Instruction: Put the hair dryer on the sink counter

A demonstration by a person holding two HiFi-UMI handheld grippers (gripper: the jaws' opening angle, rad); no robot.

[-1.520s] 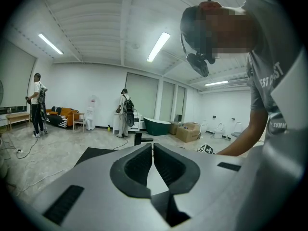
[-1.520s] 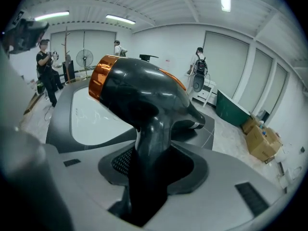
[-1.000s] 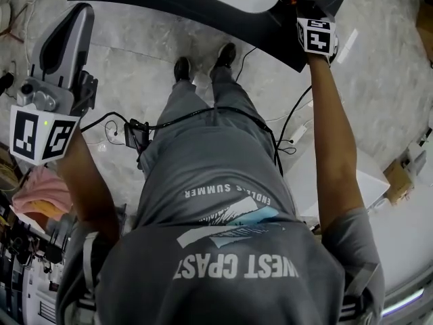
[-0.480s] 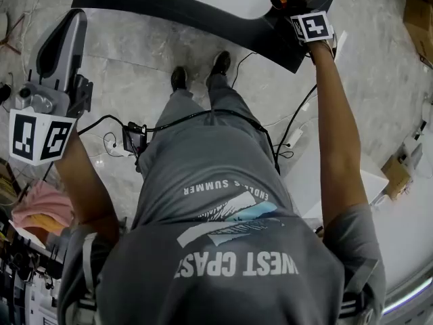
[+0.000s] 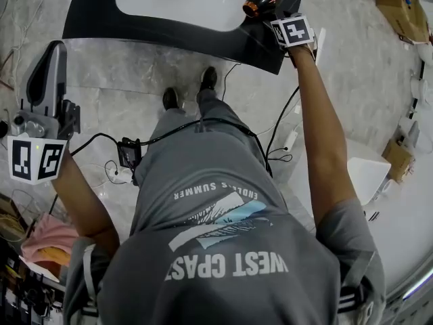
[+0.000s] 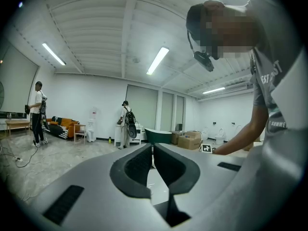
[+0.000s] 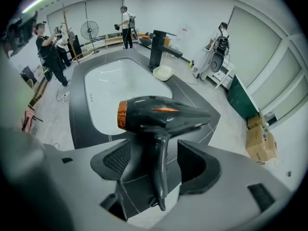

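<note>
Reaching the right gripper (image 7: 159, 153) out over the black desk (image 7: 77, 117), jaws spread wide. Framing the dryer (image 7: 161, 112) between them: black body lying crosswise just past the jaw tips, orange-ringed end toward that gripper's left, handle pointing back down the gap. Open space between the handle and the right-hand jaw. On the left-hand side, handle overlapping the pad, contact impossible to judge. Just as hard to tell whether resting on the desk or hanging just above it.

Beyond the dryer, a white basin (image 7: 120, 81) sunk in the desk. Farther ahead of the gripper, a black faucet (image 7: 156, 49) with a small pale dish (image 7: 162, 72) just beside it. Off to the gripper's right, cardboard boxes (image 7: 260, 138) down on the floor (image 7: 231, 124).

Holding the left gripper (image 6: 152, 150) out to the side, well apart from the desk, aimed across the room. Jaws drawn narrow, tips all but meeting, nothing between them. Far ahead of it, a person with a backpack (image 6: 127, 121) and a dark green tub (image 6: 159, 134).
</note>
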